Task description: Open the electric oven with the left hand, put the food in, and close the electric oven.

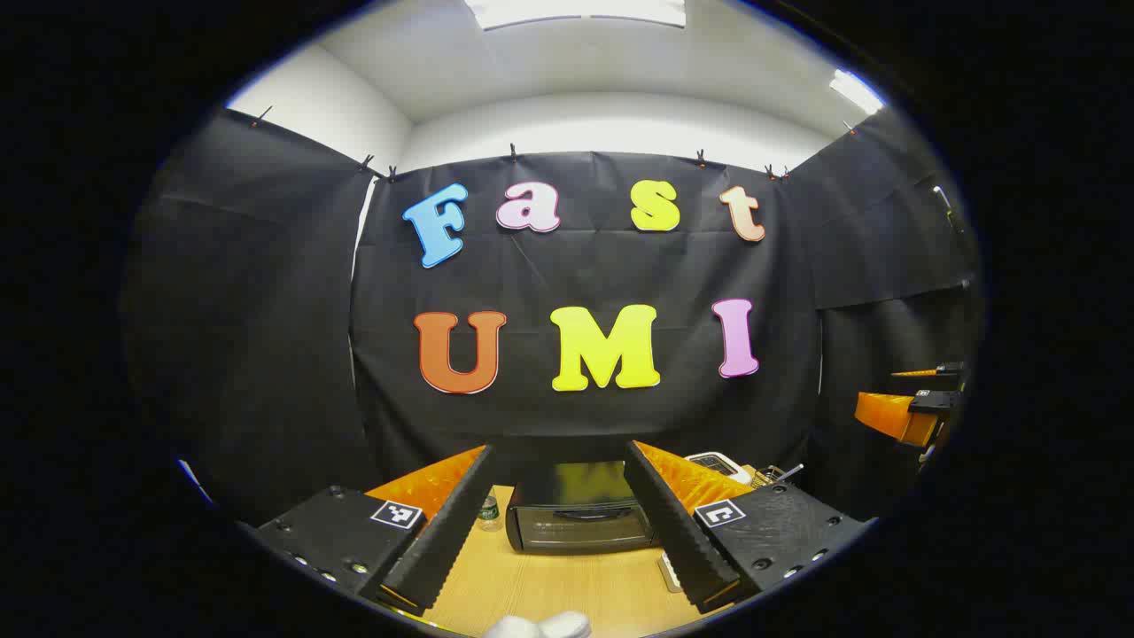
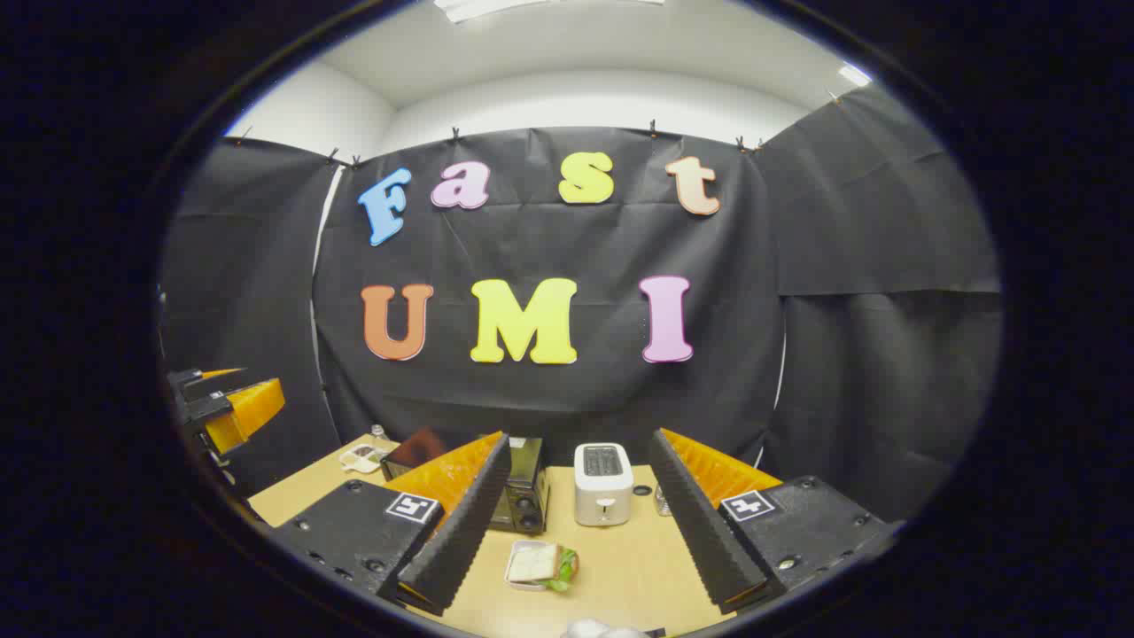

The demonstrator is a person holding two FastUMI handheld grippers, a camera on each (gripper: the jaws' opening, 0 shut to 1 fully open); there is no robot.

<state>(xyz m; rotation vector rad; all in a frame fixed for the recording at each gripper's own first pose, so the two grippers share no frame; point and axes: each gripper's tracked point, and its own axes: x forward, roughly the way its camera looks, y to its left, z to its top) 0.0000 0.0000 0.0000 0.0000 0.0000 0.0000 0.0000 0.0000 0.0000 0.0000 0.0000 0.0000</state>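
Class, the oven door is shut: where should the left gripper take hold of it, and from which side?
Probably the handle bar across the top of the oven door, approached from the front with the left gripper; the bar's horizontal run suggests a pull outward and down.

left tool (image 1: 558,540): fingers spread wide, level (holding nothing) | right tool (image 2: 571,540): fingers spread wide, level

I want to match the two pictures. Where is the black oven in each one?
Left gripper view: the oven sits low in the middle, between the fingers, door shut.
Right gripper view: the oven is lower left of centre, partly behind a finger, left of the white toaster.
Shared landmark: the wooden table.
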